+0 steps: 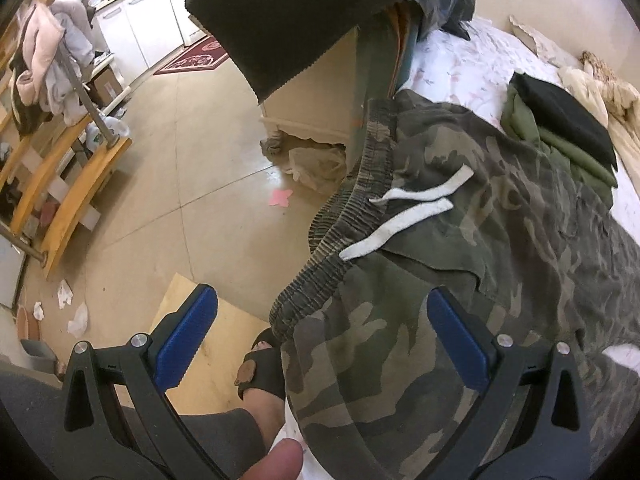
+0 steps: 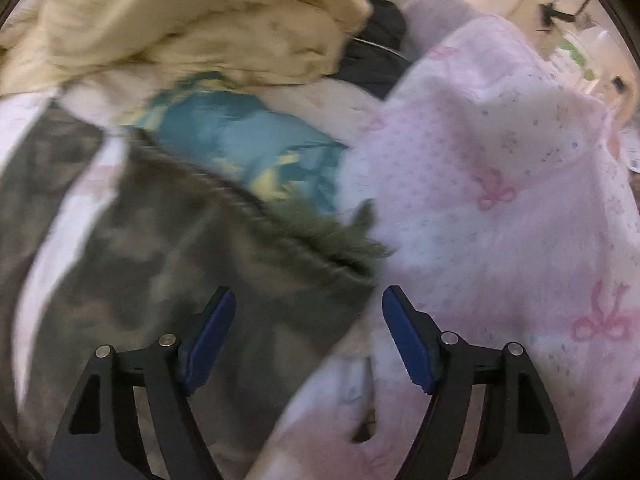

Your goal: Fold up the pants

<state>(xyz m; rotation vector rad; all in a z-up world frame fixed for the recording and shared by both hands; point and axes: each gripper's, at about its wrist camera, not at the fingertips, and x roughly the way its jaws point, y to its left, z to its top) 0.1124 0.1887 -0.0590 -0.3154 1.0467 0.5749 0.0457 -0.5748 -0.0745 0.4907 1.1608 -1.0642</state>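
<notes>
A bed (image 1: 472, 60) covered by a white floral sheet is seen beside a tan tiled floor (image 1: 192, 152). Across the sheet, camouflage pants (image 1: 460, 240) are spread, the elastic waistband (image 1: 352, 200) hanging over the bed's edge and two white drawstring ends (image 1: 404, 216) lying on the fabric. A folded stack of black and olive garments (image 1: 560, 128) is placed further back on the bed.

Only the left wrist view shows the room: white cabinets (image 1: 140, 24), a red rug (image 1: 196, 56), a wooden rack with hung clothes (image 1: 52, 80), scraps of paper on the floor, and a sandalled foot (image 1: 264, 364). The left claw (image 1: 320, 340) is held released above the waistband area, nothing pressed between its blue pads.

Only the right wrist view, which is blurred, shows a pink bow-print blanket (image 2: 500, 200), a cream blanket (image 2: 180, 28) and a teal cloth (image 2: 248, 136). The right claw (image 2: 308, 336) is spread above the pants' frayed cuff (image 2: 320, 240), no fabric gripped.
</notes>
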